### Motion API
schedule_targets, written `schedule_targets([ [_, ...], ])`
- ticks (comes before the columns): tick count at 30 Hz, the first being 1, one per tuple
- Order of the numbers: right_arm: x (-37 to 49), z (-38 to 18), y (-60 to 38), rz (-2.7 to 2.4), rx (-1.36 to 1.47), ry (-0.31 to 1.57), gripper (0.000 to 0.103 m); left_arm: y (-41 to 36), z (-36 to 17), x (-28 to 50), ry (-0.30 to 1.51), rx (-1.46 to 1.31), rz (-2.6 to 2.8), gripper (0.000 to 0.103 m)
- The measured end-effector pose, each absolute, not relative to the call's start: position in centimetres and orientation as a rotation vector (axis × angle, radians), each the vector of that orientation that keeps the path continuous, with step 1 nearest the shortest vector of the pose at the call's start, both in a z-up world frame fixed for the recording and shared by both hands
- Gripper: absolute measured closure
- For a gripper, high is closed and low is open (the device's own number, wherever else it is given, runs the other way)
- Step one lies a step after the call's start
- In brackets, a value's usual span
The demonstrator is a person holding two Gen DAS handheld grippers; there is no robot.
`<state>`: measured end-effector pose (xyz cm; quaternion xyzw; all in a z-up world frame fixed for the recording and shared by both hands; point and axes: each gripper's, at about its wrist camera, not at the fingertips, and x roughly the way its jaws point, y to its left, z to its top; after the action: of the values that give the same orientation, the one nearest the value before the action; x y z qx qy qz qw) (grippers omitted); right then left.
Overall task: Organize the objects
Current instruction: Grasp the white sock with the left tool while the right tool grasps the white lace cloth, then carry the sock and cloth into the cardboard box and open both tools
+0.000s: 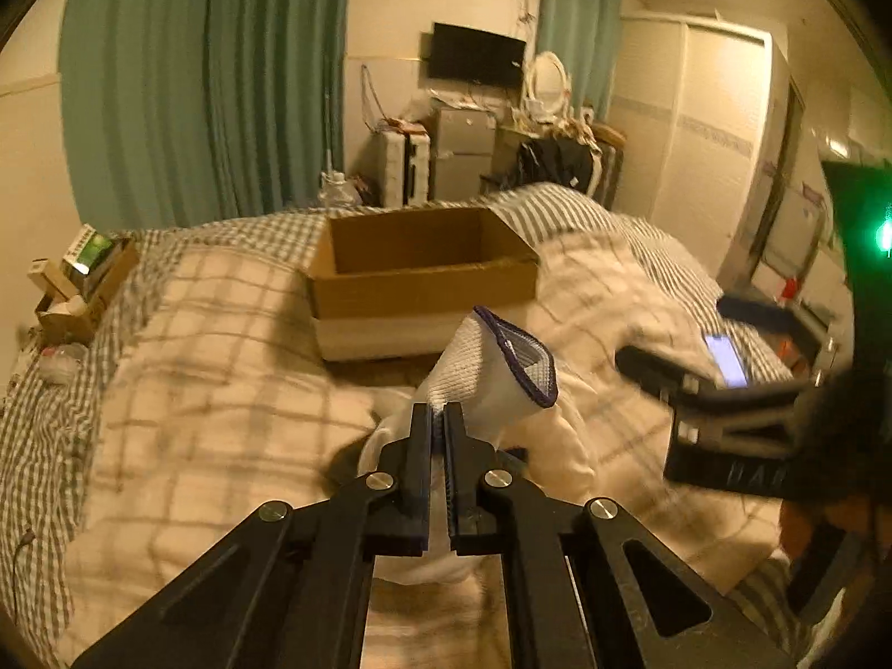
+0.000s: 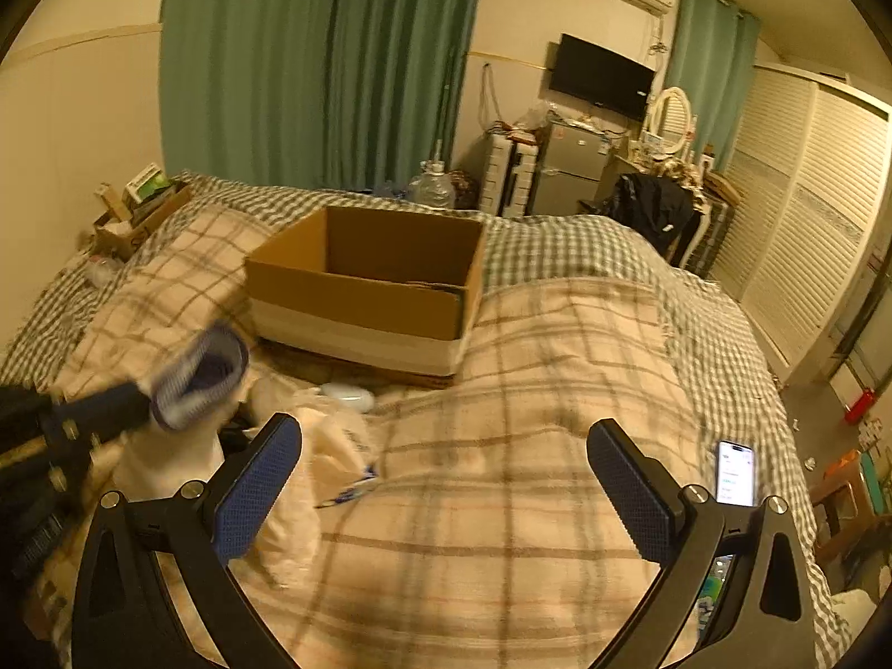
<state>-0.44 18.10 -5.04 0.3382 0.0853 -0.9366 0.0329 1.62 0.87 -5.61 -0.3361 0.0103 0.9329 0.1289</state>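
Observation:
My left gripper [image 1: 438, 410] is shut on a white sock with a purple-edged cuff [image 1: 490, 368] and holds it above the plaid blanket, short of the open cardboard box [image 1: 423, 273]. In the right wrist view the sock [image 2: 195, 376] shows blurred at the left, in the left gripper [image 2: 146, 401], in front of the box [image 2: 362, 284]. My right gripper [image 2: 446, 465] is open and empty above the blanket; it also shows at the right of the left wrist view [image 1: 674, 334]. White cloth items [image 2: 318, 457] lie on the blanket under my left finger.
A lit phone [image 2: 735, 473] lies on the bed to the right. A small white object [image 2: 348, 394] lies before the box. A carton of clutter [image 2: 139, 206] sits at the bed's far left. A fridge, suitcase and wardrobe stand beyond the bed.

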Motion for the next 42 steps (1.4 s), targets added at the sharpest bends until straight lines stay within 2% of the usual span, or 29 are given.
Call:
schedule_targets([
  [5, -1.0, -6.6, 16.0, -2.78, 1.088, 0.33, 0.001, -1.5, -5.2, 1.1, -0.033, -0.986, 2.747, 0.1],
  [6, -1.2, -7.1, 15.5, -2.752, 1.107, 0.35, 0.005, -1.7, -5.2, 1.1, -0.047, -0.989, 2.747, 0.1],
  [8, -1.8, -8.3, 14.6, -2.672, 1.152, 0.381, 0.023, -2.1, -5.0, 0.9, -0.061, -0.989, 2.752, 0.1],
  [10, -2.2, -9.1, 13.9, -2.614, 1.189, 0.4, 0.057, -2.4, -4.9, 0.8, -0.054, -0.986, 2.756, 0.1],
  [11, -2.4, -9.4, 13.7, -2.585, 1.2, 0.404, 0.063, -2.5, -4.8, 0.8, -0.05, -0.985, 2.757, 0.1],
  [13, -2.5, -9.8, 13.5, -2.545, 1.208, 0.391, 0.083, -2.5, -4.6, 0.6, -0.036, -0.987, 2.761, 0.1],
  [16, -2.4, -8.9, 13.8, -2.554, 1.16, 0.363, 0.095, -2.6, -4.3, 0.1, -0.026, -0.985, 2.758, 0.1],
  [20, -3.0, -6.2, 14.3, -2.589, 1.074, 0.344, 0.097, -2.9, -3.0, -1.5, -0.093, -0.984, 2.722, 0.1],
  [26, -5.0, -0.5, 14.9, -2.631, 0.928, 0.331, 0.097, -2.0, 0.3, -4.9, -0.097, -0.951, 2.715, 0.1],
  [34, -12.4, 5.8, 16.2, -2.655, 0.857, 0.258, 0.097, 0.5, 4.2, -14.0, -0.046, -0.919, 2.715, 0.1],
  [38, -17.2, 6.4, 16.9, -2.682, 0.886, 0.254, 0.097, 1.8, 4.2, -19.0, 0.011, -0.929, 2.71, 0.1],
  [42, -22.2, 4.2, 17.3, -2.672, 0.963, 0.241, 0.097, 2.9, 2.2, -23.0, 0.084, -0.941, 2.699, 0.1],
])
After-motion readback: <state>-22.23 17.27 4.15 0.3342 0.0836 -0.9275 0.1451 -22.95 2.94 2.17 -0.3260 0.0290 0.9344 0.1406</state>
